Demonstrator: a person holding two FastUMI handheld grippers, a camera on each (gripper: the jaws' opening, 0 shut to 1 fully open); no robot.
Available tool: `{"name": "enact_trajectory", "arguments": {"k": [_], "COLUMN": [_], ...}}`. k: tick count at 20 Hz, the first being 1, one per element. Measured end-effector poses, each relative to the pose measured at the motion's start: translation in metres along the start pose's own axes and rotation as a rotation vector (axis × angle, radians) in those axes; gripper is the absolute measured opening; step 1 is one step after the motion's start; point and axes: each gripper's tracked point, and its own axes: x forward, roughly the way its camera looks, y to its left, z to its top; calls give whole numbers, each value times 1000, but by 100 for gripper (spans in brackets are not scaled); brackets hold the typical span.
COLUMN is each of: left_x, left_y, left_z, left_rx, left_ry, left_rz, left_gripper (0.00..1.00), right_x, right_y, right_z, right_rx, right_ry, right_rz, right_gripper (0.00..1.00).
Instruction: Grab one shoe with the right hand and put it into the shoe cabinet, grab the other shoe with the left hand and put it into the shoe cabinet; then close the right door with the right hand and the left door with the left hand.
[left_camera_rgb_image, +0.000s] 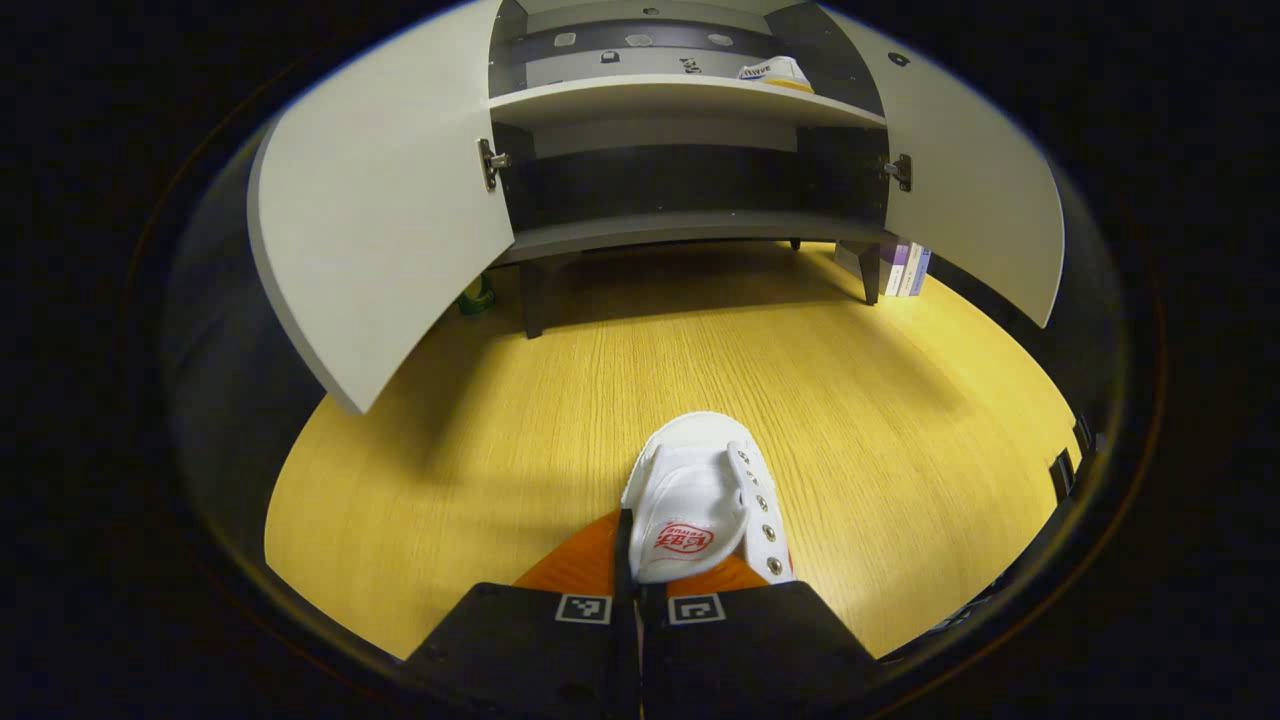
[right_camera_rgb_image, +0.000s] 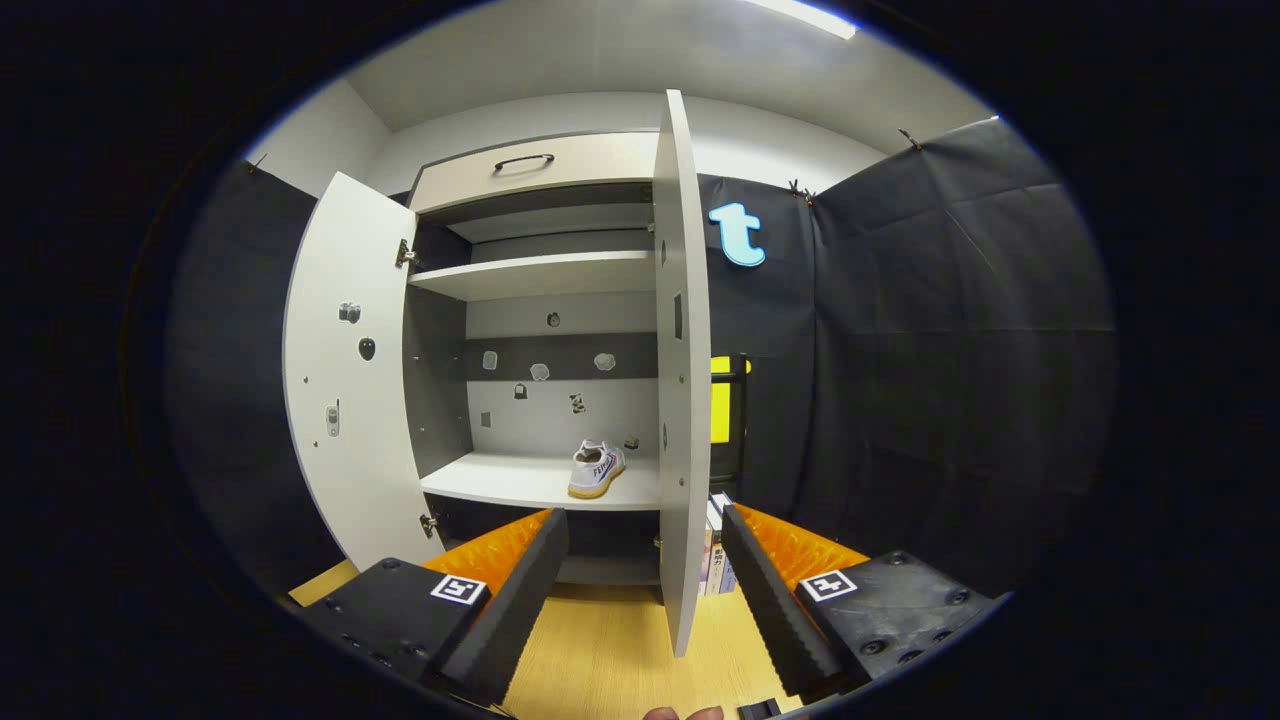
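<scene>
In the left gripper view a white canvas shoe (left_camera_rgb_image: 705, 495) lies toe-forward over the wooden floor (left_camera_rgb_image: 500, 450), right in front of my left gripper (left_camera_rgb_image: 632, 565). Its fingers are pressed together on the shoe's near side wall. The shoe cabinet (left_camera_rgb_image: 680, 100) stands ahead with its left door (left_camera_rgb_image: 380, 210) and right door (left_camera_rgb_image: 975, 190) swung wide. The other white shoe (right_camera_rgb_image: 597, 468) rests on the middle shelf (right_camera_rgb_image: 520, 485), toward its right side. My right gripper (right_camera_rgb_image: 645, 590) is open and holds nothing. The right door's edge (right_camera_rgb_image: 682, 400) stands farther off, in line with the gap between the fingers.
Books (left_camera_rgb_image: 905, 268) lean beside the cabinet's right leg. A green object (left_camera_rgb_image: 477, 295) sits by the left leg. A drawer with a dark handle (right_camera_rgb_image: 525, 160) tops the cabinet. A yellow panel (right_camera_rgb_image: 720, 400) shows behind the right door.
</scene>
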Motion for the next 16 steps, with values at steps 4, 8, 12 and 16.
{"name": "enact_trajectory", "arguments": {"k": [4,8,12,16], "left_x": [-45,-92,-127,-137], "left_y": [-5,-8,-14,-15], "left_z": [43,104,193,297], "left_rx": [-26,-89,-131,-177], "left_ry": [-56,-63,-125,-234], "left_rz": [-18,4,-4,-17], "left_gripper": [6,6,6,6], "right_x": [1,4,5,7], "right_y": [-13,-28,-43,-61], "right_z": [-9,-26,-42,-49], "right_rx": [8,34,49,82], "right_ry": [19,57,97,112], "right_rz": [-5,-19,-20,-33], "right_gripper": [98,98,98,98]}}
